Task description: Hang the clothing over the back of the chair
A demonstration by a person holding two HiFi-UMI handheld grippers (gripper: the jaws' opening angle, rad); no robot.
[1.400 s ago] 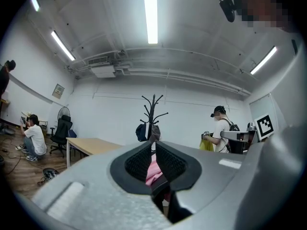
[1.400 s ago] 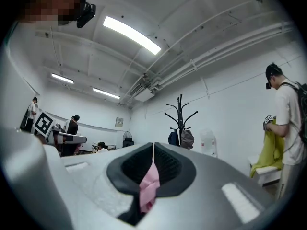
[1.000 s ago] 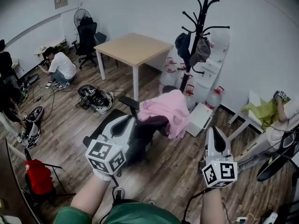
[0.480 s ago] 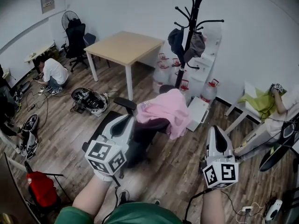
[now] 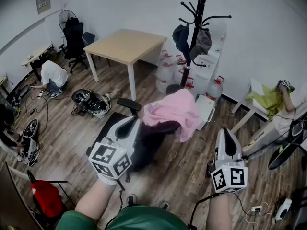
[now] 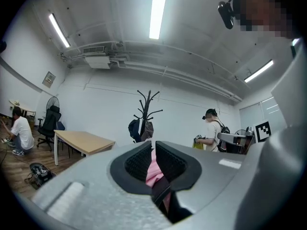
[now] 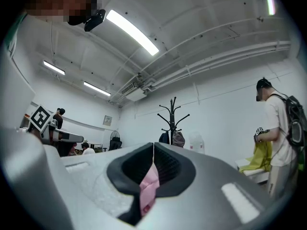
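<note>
The soft pink fabric garment (image 5: 171,110) already lies draped over the back of the black swivel office chair (image 5: 149,139), ahead of your jaws. Your left gripper (image 5: 128,124) and right gripper (image 5: 225,134) are closed and empty. The task looks done.

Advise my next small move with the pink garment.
Probably just back both tools away: the pink fabric garment already drapes over the back of the black office chair, and the left tool and right tool look shut, neither seemingly holding it.
</note>
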